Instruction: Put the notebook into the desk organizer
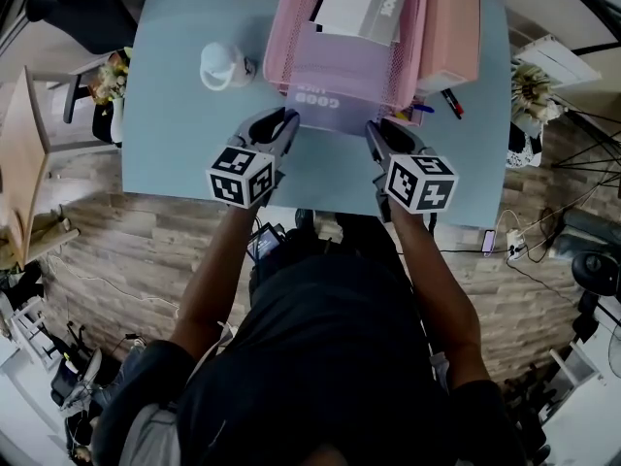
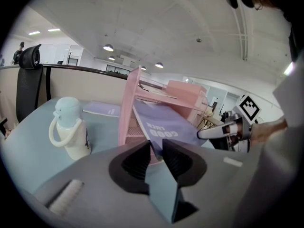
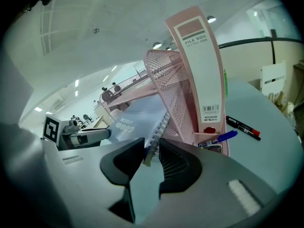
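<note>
Right gripper [image 3: 152,148] pinching the spiral notebook [image 1: 335,66], left gripper [image 2: 156,148] narrowly open and empty, we'd push squarely into the pink desk organizer [image 1: 291,37].

A pale blue surface [image 1: 175,124] carries a white and mint bottle [image 1: 223,66] with a loop handle, upright, toward its left side; a tall pink file box [image 3: 197,65] stands toward the right; a blue pen [image 3: 223,137] pokes out at the box's near end, with a red and black marker [image 3: 243,126] lying near it; a lilac booklet [image 2: 102,109] lies flat at the far edge; a black office chair [image 2: 29,80] stands beyond the surface; the floor [image 1: 126,250] is wood plank; flowers [image 1: 532,90] sit off the right edge.
</note>
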`<state>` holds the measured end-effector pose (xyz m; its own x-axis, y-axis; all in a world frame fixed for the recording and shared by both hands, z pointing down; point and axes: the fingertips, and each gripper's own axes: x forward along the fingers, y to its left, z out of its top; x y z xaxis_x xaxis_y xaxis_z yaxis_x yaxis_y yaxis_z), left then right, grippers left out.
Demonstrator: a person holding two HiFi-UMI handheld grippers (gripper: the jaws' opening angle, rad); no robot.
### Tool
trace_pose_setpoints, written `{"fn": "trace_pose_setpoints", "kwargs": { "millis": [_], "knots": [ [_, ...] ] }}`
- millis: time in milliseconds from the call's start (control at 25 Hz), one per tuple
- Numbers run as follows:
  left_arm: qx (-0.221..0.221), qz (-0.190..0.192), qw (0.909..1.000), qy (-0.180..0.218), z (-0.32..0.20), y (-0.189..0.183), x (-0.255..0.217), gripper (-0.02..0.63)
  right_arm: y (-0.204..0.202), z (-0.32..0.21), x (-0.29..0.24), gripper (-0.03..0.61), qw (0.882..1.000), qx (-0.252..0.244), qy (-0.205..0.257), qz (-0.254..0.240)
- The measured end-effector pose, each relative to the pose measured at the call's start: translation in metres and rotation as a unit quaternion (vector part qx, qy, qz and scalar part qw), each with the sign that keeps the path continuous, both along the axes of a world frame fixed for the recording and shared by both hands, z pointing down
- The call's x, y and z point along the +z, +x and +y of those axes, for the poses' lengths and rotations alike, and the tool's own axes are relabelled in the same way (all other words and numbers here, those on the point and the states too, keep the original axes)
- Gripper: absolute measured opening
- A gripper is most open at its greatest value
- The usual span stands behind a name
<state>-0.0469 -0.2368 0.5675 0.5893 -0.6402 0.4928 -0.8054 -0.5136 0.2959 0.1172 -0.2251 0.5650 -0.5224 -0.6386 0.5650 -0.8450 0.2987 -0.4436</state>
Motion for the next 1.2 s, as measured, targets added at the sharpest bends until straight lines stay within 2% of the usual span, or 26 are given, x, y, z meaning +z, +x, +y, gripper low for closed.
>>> {"fn": "trace_pose_setpoints", "kwargs": {
  "millis": [560, 720, 880, 1200],
  "knots": [
    [-0.015, 0.014, 0.9997, 0.009, -0.018, 0.0, 0.003, 0.156, 0.0, -0.013, -0.001, 0.104, 1.0, 0.009, -0.019, -0.003],
    [-0.008, -0.002, 0.9996, 0.025, -0.02, -0.003, 0.002, 0.173, -0.001, -0.014, -0.003, 0.11, 1.0, -0.001, -0.01, 0.002],
    [-0.005, -0.003, 0.9995, 0.031, -0.019, -0.004, -0.002, 0.173, 0.0, -0.014, -0.008, 0.121, 1.0, -0.007, 0.001, 0.012],
    [0.0, -0.011, 0.9992, 0.038, -0.011, -0.012, -0.009, 0.173, 0.007, -0.007, -0.022, 0.144, 1.0, 0.004, 0.019, 0.012]
  ]
}}
